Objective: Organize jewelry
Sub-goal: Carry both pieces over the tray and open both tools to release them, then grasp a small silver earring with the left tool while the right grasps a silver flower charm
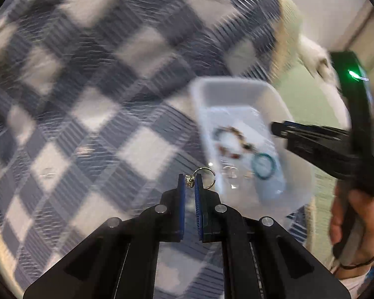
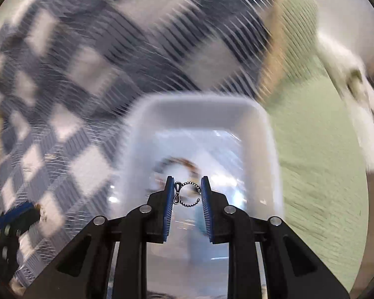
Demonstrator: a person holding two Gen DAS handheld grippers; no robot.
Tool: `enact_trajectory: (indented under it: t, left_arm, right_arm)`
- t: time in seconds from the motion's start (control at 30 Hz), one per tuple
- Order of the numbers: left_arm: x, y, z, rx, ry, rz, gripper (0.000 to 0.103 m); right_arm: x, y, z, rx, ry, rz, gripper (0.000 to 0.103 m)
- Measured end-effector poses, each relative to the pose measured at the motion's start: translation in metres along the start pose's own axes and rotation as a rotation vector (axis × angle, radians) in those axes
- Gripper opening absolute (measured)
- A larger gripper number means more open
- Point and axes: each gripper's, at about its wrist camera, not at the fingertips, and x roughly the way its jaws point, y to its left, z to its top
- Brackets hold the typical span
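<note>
My left gripper (image 1: 190, 178) is shut on a thin silver ring (image 1: 207, 180) with a small stone, held over the checked blanket just left of the tray. The translucent white tray (image 1: 236, 84) holds a beaded bracelet (image 1: 233, 137), a teal hoop (image 1: 263, 167) and small clear pieces (image 1: 230, 172). My right gripper (image 2: 187, 183) hangs above the tray (image 2: 199, 104), its blue pads pressed on a beaded silver ring with a bow (image 2: 187, 194). The right gripper's tip (image 1: 274, 128) reaches over the tray from the right. The left gripper (image 2: 36, 209) shows at the lower left. Both views are motion-blurred.
A blue-and-white checked blanket (image 1: 99, 87) covers the surface to the left of the tray. A pale green cover (image 2: 324, 162) lies to its right, with a white fluffy thing (image 2: 356, 87) on it. A person's hand (image 1: 356, 214) grips the right tool's handle.
</note>
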Motion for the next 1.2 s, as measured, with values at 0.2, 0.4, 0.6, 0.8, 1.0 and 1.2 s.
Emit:
enact_trajectory:
  t: [0.2,0.4,0.6,0.8,1.0,1.2]
  left_arm:
    - [0.070,-0.067,-0.003,0.071,0.105,-0.019,0.007]
    - [0.111,-0.084,-0.008,0.086,0.157,0.002,0.007]
    - [0.116,-0.084,-0.010,0.092,0.161,0.045,0.009]
    - [0.089,-0.072,-0.009,0.074,0.128,0.035,0.024]
    - [0.054,-0.043,-0.001,-0.010,0.076,-0.007,0.035]
    - [0.030,-0.004,0.008,-0.107,0.032,0.037,0.035]
  right_arm:
    - [0.049,-0.030,-0.007,0.063,0.119,0.023,0.023]
    - [0.052,-0.046,-0.008,0.100,0.126,0.063,0.023]
    - [0.041,-0.049,-0.011,0.104,0.120,0.072,0.023]
    - [0.042,-0.038,-0.010,0.061,0.141,0.073,0.023]
    - [0.056,-0.028,-0.014,0.026,0.187,0.042,0.023]
    - [0.048,-0.025,-0.013,0.037,0.182,0.039,0.036]
